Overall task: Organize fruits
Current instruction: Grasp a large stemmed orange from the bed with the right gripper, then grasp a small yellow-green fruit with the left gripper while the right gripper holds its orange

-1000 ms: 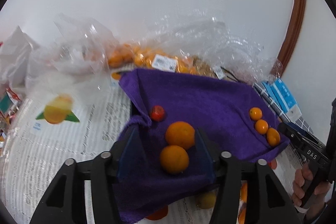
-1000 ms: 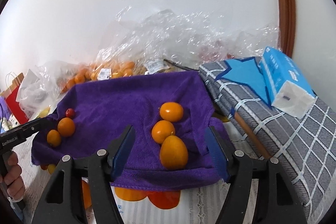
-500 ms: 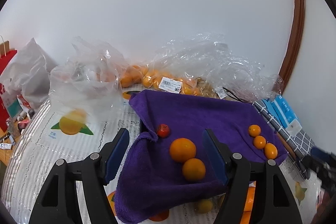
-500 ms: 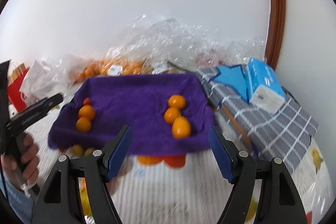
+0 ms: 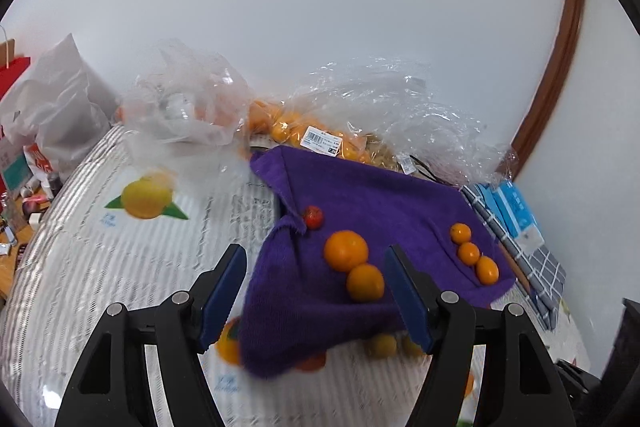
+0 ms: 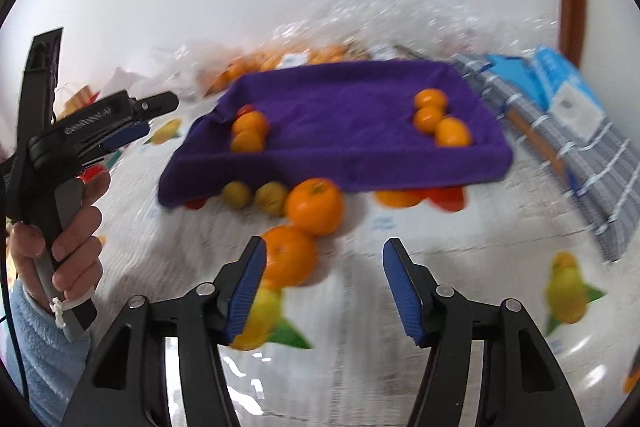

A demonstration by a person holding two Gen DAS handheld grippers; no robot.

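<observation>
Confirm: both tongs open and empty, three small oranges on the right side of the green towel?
Wrong colour: the towel is purple, as the right wrist view shows. The rest holds: left tongs and right tongs open and empty, three small oranges on its right side.

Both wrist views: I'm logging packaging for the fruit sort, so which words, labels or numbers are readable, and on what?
Nothing reads cleanly.
White price sticker on the bagged oranges: barcode and print, too small.
Left gripper body: white lettering, too blurred.
Blue tissue pack: white label, unreadable.
Printed tablecloth: grey text, too faint.
Red paper bag: no text visible.
</observation>
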